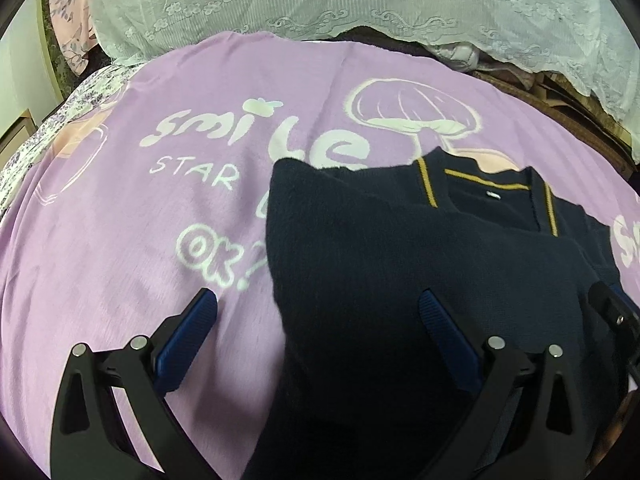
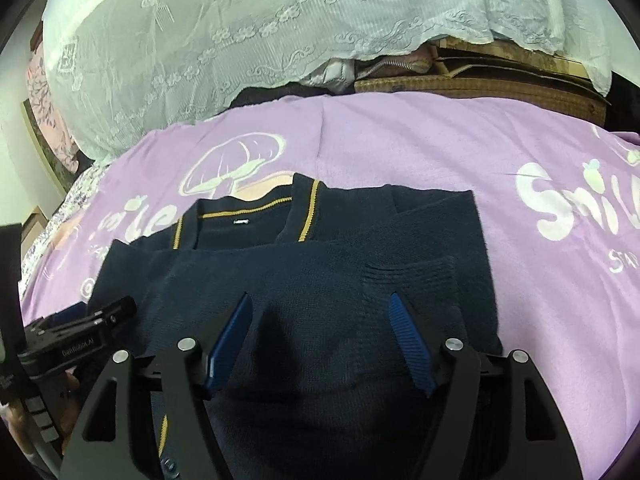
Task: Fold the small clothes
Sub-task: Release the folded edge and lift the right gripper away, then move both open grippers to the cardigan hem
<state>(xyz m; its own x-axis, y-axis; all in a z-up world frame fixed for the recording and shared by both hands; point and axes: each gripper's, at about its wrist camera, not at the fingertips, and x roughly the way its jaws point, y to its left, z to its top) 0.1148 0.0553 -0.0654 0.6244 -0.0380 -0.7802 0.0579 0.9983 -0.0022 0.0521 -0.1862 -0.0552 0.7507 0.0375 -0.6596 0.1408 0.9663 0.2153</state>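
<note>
step: next fold | cardigan (image 2: 304, 280) on blanket (image 2: 400, 140) | left gripper (image 1: 316, 300) released | right gripper (image 2: 320, 312) released | tip: pinch hem corners evenly, fold toward collar

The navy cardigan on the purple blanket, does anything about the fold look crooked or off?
Slightly. The navy cardigan lies folded on the purple blanket, but its top left corner sticks up in a point rather than lying flat.

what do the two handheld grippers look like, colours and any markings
Both match: the left gripper and right gripper have black angular arms with triangular cut-outs, round silver pivot pins, and ribbed blue pads on the inner faces of the fingers. Seen from the right wrist view, the left gripper's black body carries small white lettering, too small to read surely.
</note>
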